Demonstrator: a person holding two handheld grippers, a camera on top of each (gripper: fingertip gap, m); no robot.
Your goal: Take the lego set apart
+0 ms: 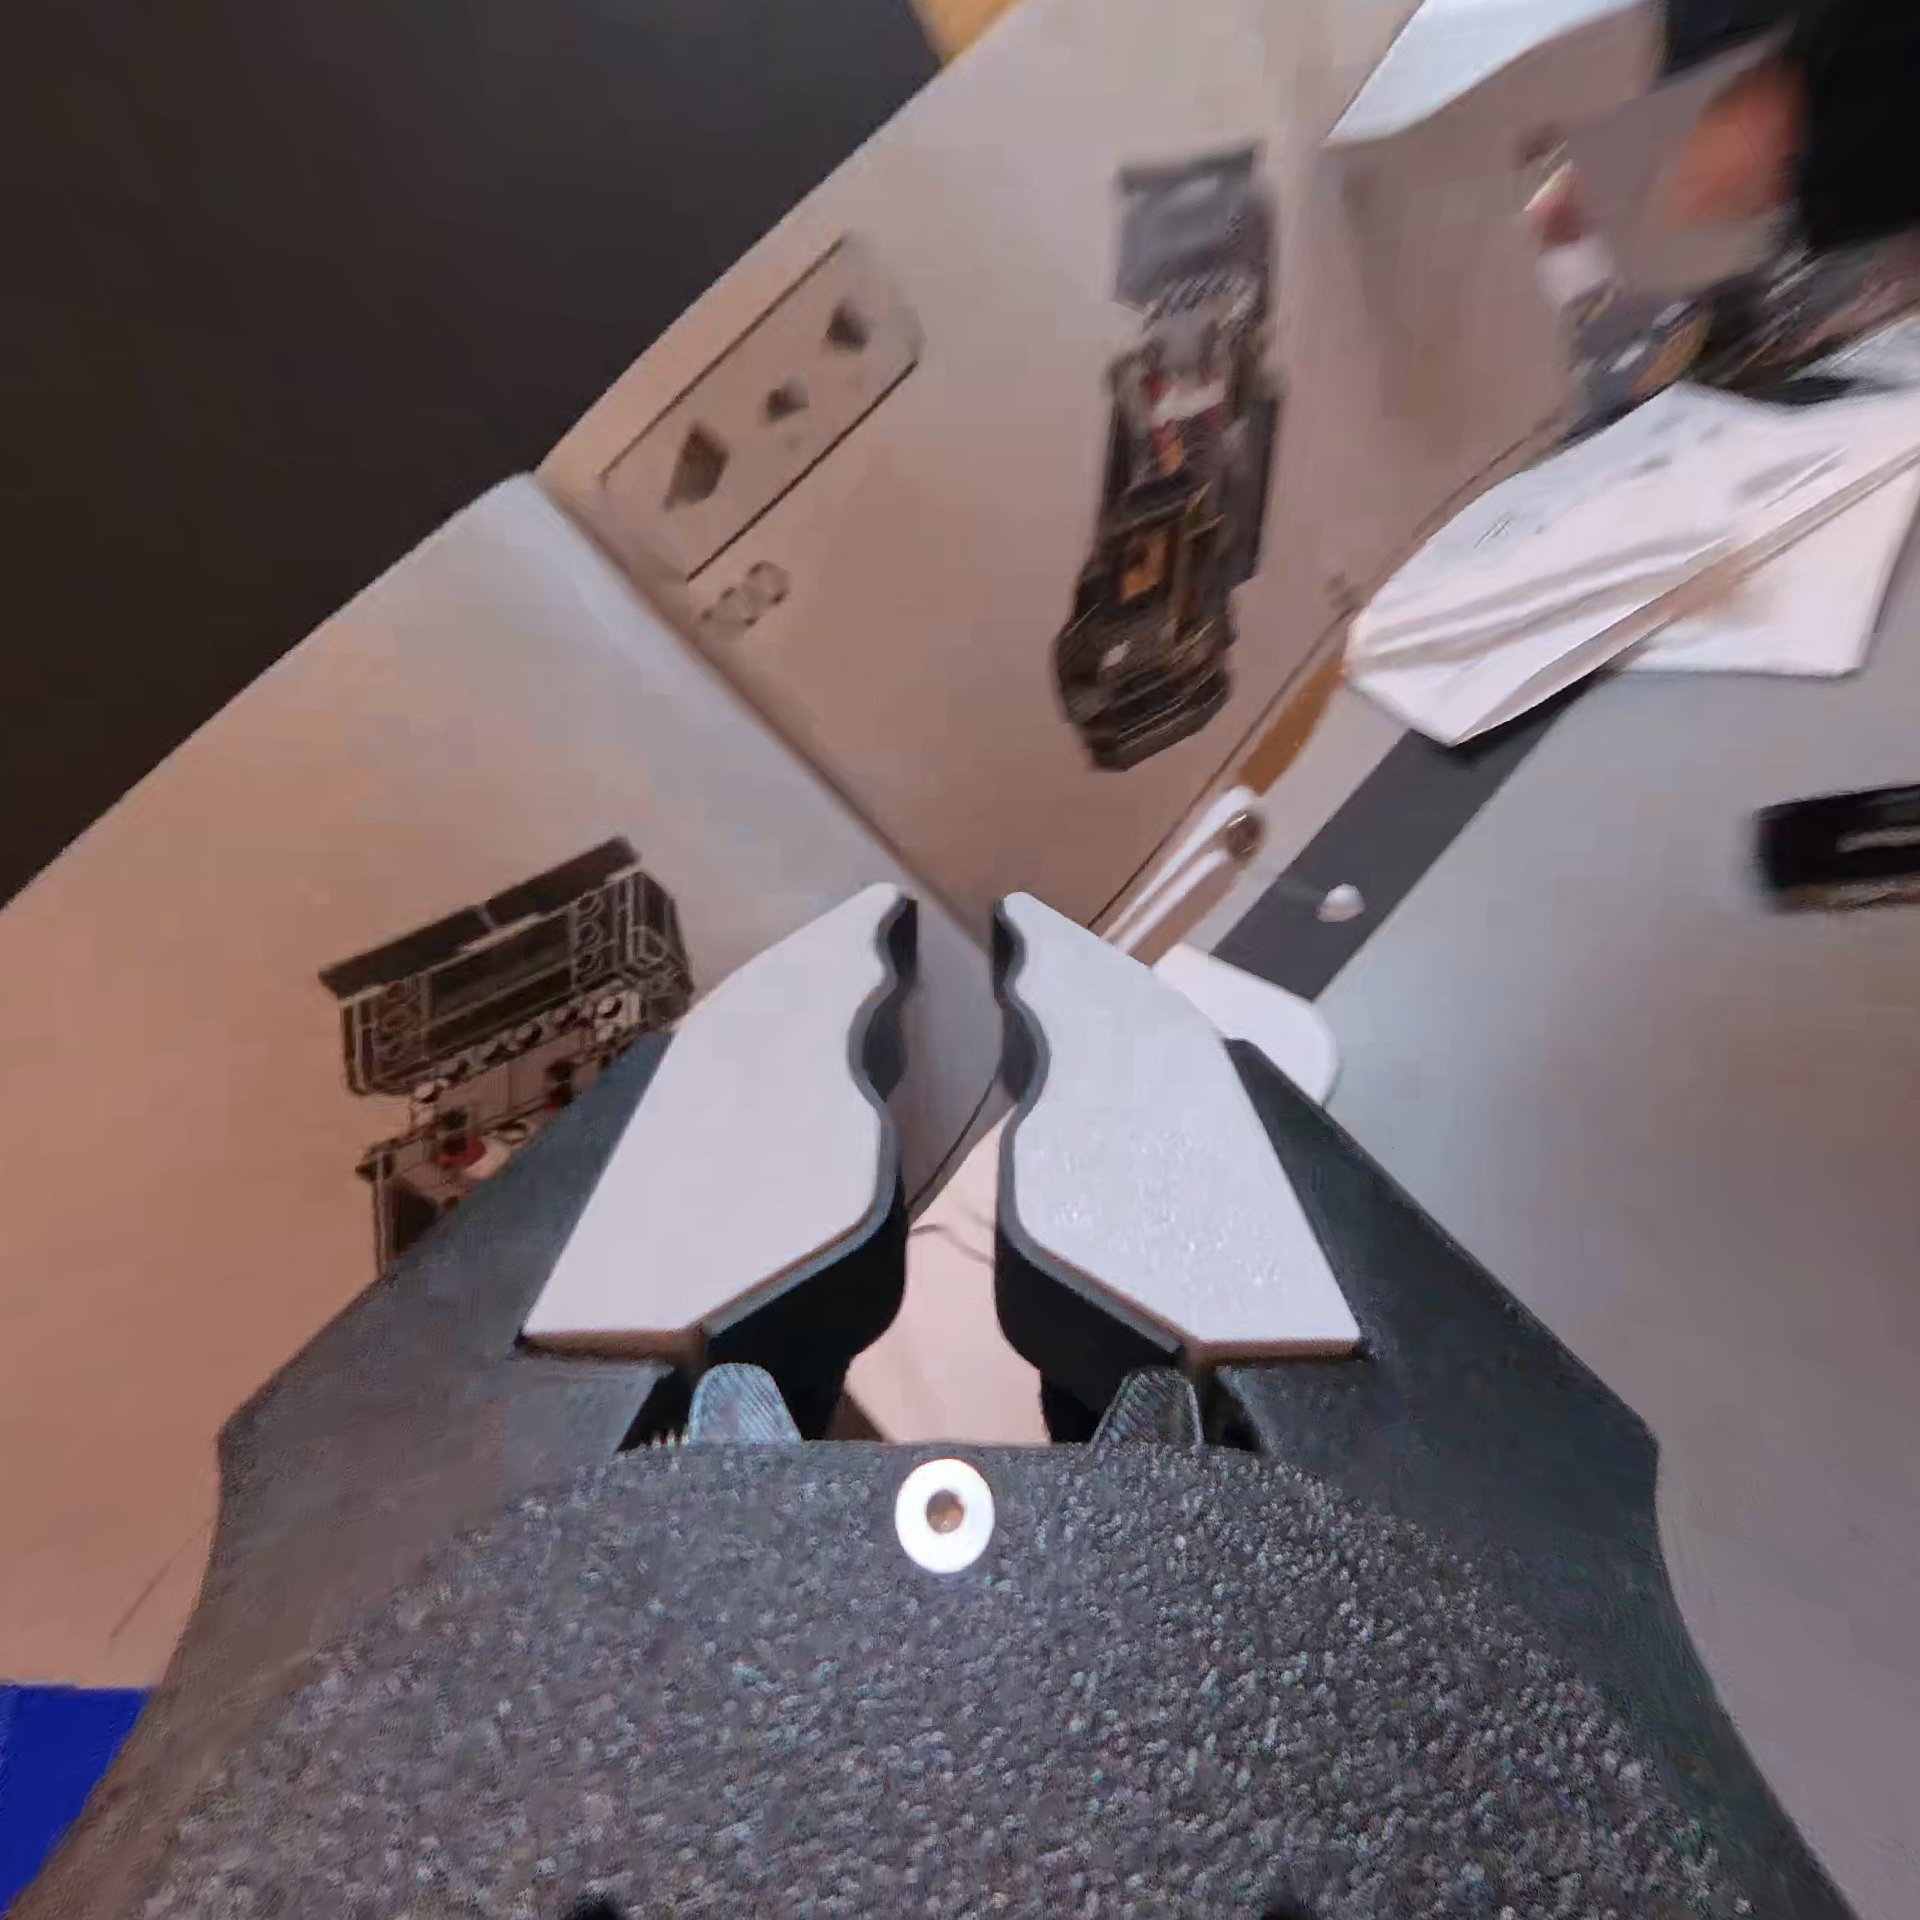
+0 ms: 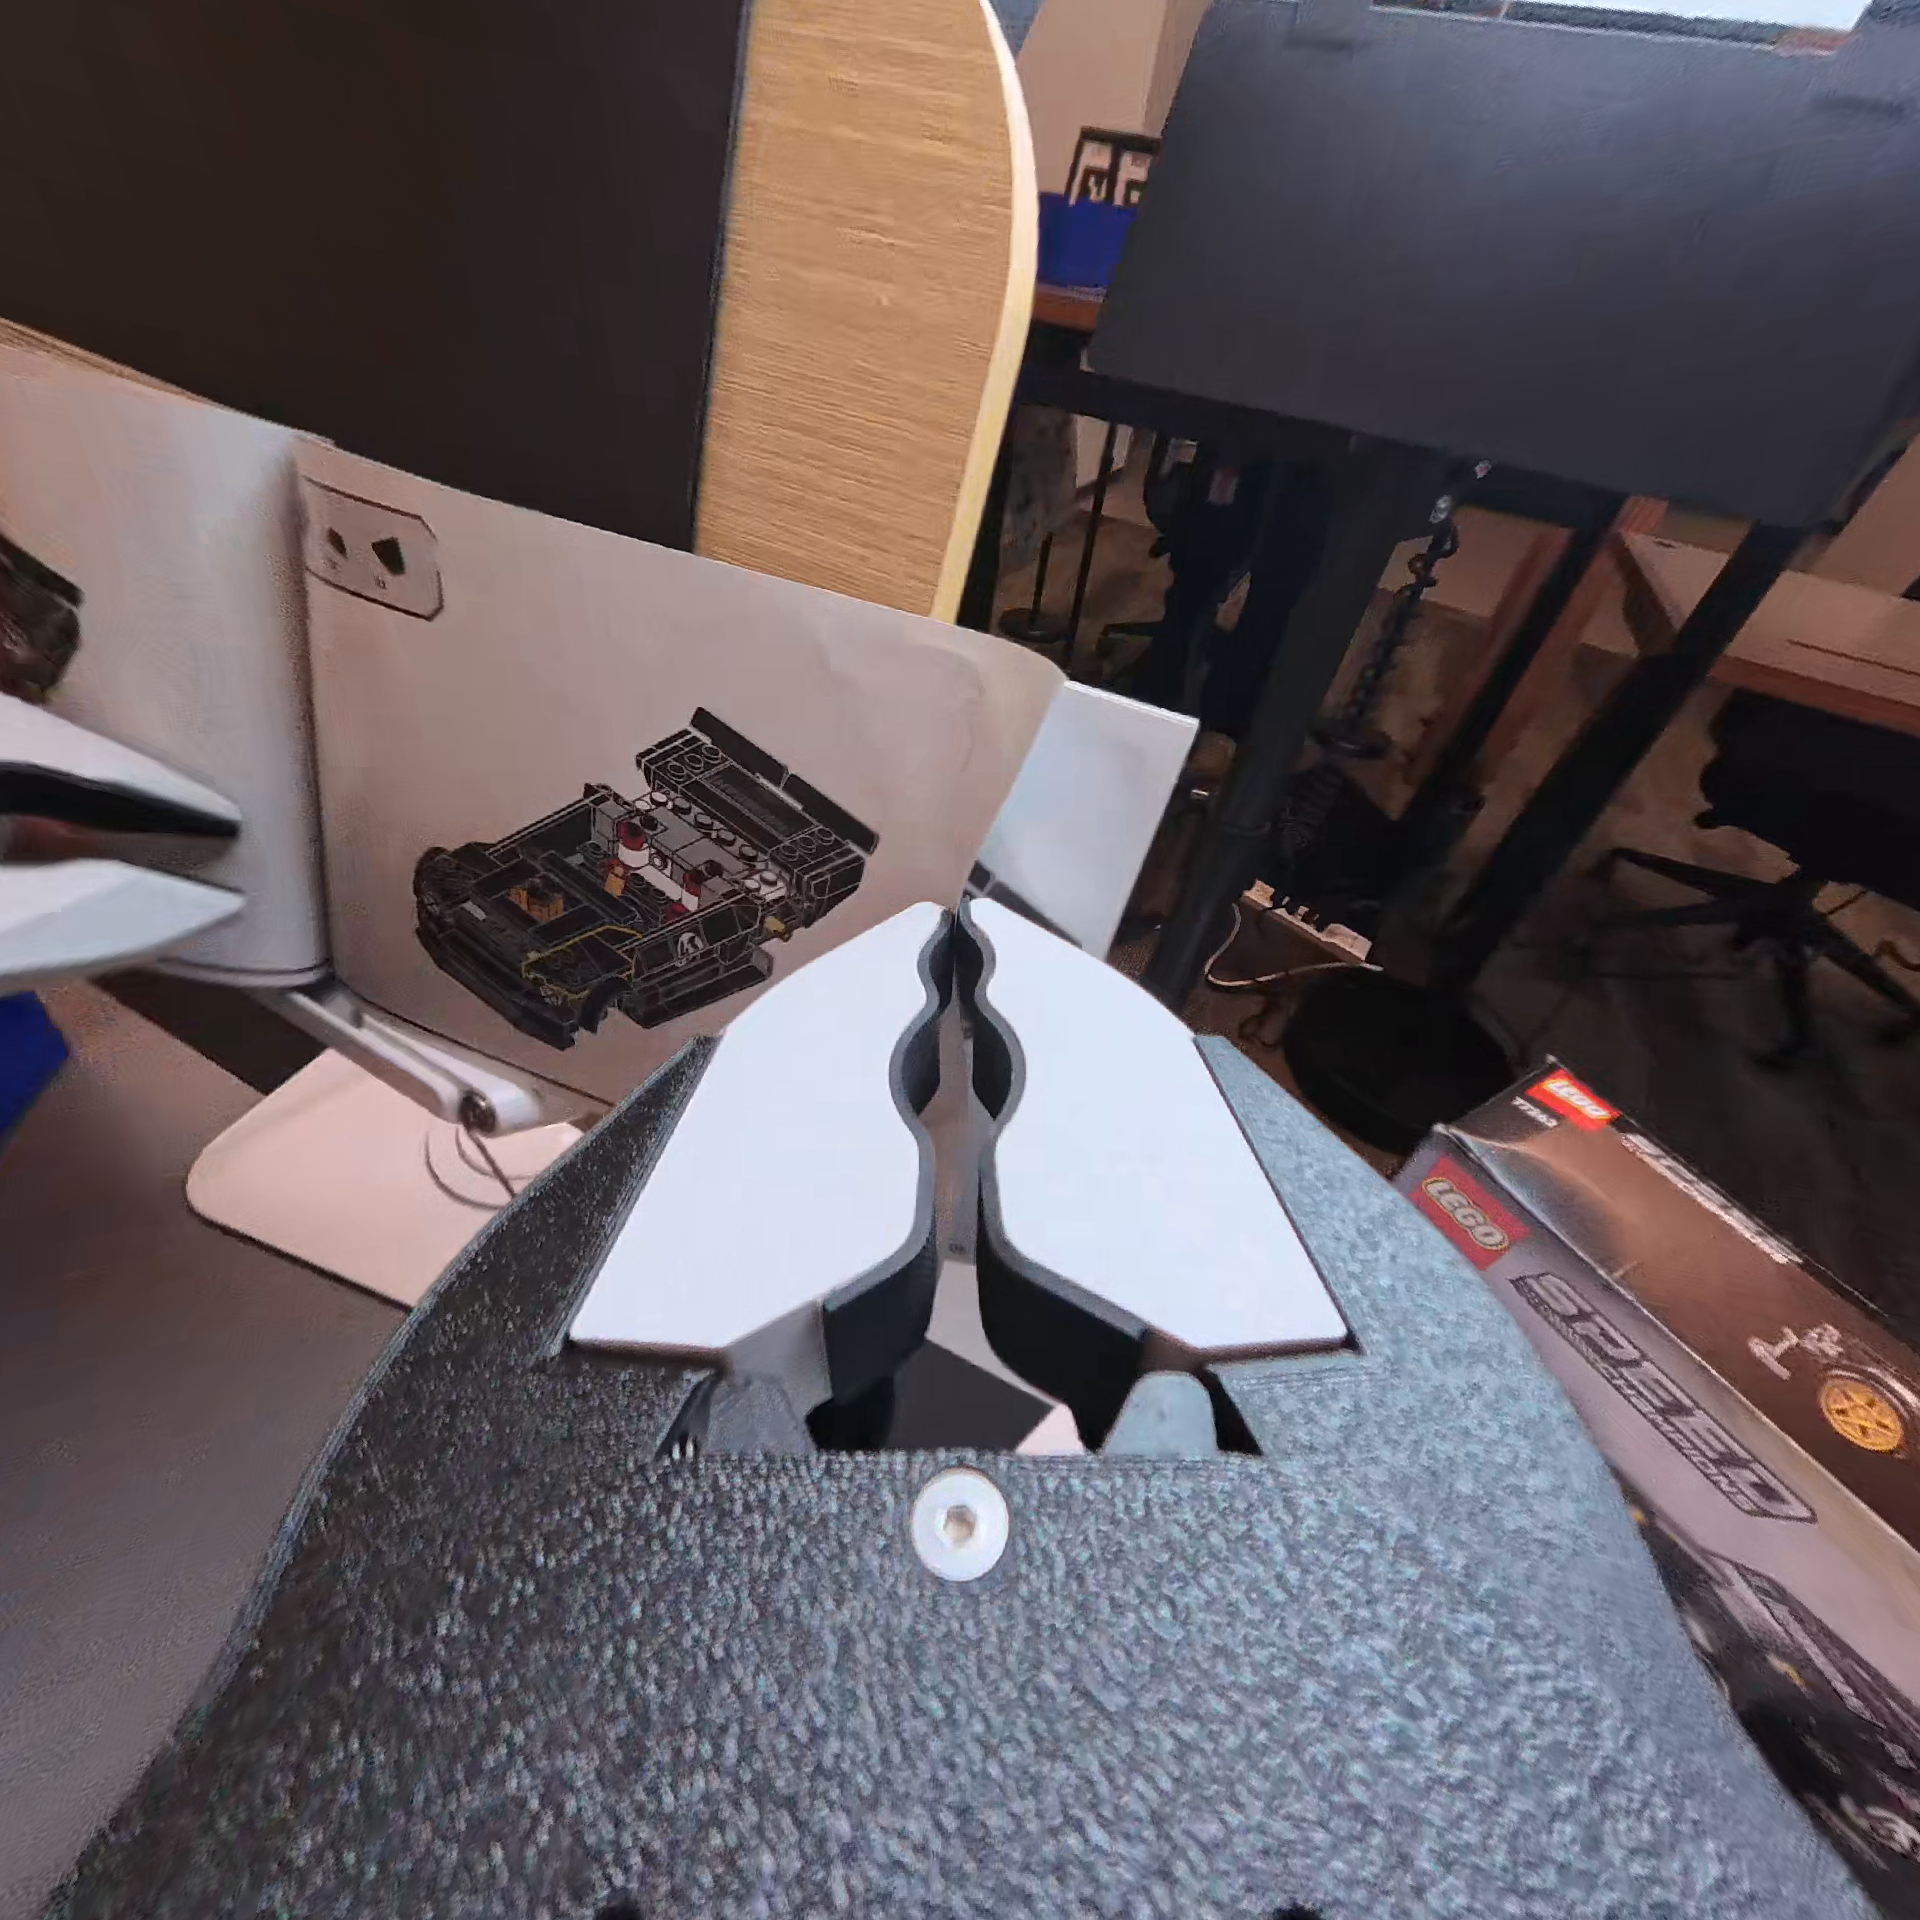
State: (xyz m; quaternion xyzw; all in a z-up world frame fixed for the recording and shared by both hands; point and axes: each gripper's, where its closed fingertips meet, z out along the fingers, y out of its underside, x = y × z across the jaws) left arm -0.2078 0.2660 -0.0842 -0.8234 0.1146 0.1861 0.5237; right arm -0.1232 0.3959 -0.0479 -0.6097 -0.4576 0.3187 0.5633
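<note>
My left gripper (image 1: 954,925) is open by a narrow gap and holds nothing. It points at an open instruction booklet (image 1: 831,644) with drawings of a black lego car. A blurred dark shape with gold bits (image 1: 1704,332), possibly the lego model, lies at the far upper right of the left wrist view. My right gripper (image 2: 956,914) is shut with its tips touching and nothing between them. It hovers in front of the booklet page (image 2: 644,883). The left gripper also shows at the left edge of the right wrist view (image 2: 125,862).
The booklet leans on a white stand (image 2: 343,1174) on a grey table (image 1: 1662,1143). A black lego box (image 2: 1662,1330) lies at the right. White papers (image 1: 1621,592) and a small black object (image 1: 1839,847) lie on the table. A wooden board (image 2: 862,312) stands behind the booklet. Across from one pair of fingers to the other is roughly 15 centimeters. My right gripper's tips are some 25 centimeters from the small black object (image 1: 1839,847).
</note>
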